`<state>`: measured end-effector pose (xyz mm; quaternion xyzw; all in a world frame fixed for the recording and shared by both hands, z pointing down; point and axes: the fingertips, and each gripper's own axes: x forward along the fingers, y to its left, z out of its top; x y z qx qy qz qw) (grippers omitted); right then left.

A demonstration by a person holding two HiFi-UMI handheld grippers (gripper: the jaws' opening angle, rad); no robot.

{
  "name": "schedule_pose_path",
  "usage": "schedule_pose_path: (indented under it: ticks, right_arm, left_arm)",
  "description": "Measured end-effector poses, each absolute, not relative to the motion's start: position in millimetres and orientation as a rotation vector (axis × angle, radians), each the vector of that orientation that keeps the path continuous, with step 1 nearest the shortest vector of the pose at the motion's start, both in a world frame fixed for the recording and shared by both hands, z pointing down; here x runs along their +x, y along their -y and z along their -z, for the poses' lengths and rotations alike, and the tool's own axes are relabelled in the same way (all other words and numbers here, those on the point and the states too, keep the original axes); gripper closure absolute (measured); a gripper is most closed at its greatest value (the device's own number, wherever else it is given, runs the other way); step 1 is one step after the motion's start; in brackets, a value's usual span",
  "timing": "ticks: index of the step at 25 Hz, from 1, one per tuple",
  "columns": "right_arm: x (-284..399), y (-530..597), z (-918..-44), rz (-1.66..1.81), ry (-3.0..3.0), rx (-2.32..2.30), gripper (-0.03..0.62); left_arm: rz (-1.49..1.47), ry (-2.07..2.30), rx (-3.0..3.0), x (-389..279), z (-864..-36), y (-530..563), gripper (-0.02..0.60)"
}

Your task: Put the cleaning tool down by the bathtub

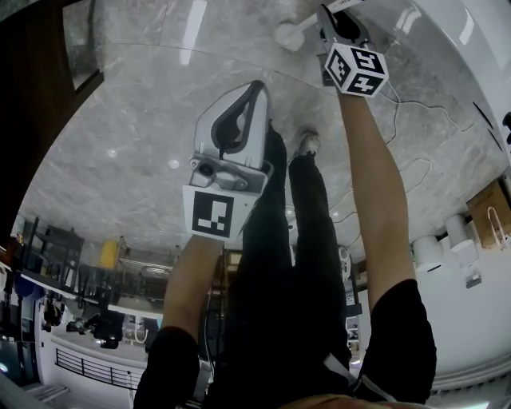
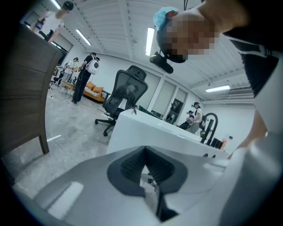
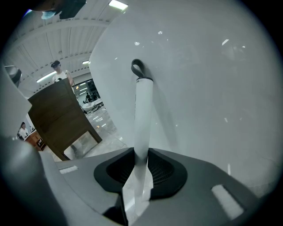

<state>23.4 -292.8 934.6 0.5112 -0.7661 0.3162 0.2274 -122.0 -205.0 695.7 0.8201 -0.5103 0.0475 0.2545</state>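
The cleaning tool is a white stick with a dark hanging loop [image 3: 137, 68] at its end. Its handle [image 3: 142, 114] runs up from between the pads of my right gripper [image 3: 140, 170], which is shut on it. The stick lies close against the white bathtub wall [image 3: 199, 88]. In the head view my right gripper [image 1: 339, 20] reaches far forward at the top, with the tool's white round end [image 1: 287, 33] over the marble floor beside the bathtub [image 1: 455, 24]. My left gripper [image 1: 257, 88] hangs lower by the person's legs, and its jaws [image 2: 148, 174] are together with nothing in them.
A dark wooden cabinet [image 1: 40, 80] [image 3: 57, 119] stands at the left. A thin white cable [image 1: 407, 152] trails on the floor at the right, near white rolls [image 1: 431, 248] and a cardboard box [image 1: 489, 212]. An office chair [image 2: 124, 95] and a white counter [image 2: 154, 137] face the left gripper.
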Motion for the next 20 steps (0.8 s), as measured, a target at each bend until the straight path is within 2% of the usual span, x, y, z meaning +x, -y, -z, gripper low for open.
schedule_pose_path:
  ticks: [7, 20]
  right_arm:
    - [22, 292, -934, -0.886, 2.119, 1.405, 0.494]
    - [27, 274, -931, -0.932, 2.087, 1.409, 0.419]
  left_arm:
    - [-0.139, 1.398, 2.235, -125, -695, 203, 0.574]
    - [-0.120, 1.425, 2.216, -128, -688, 198, 0.574]
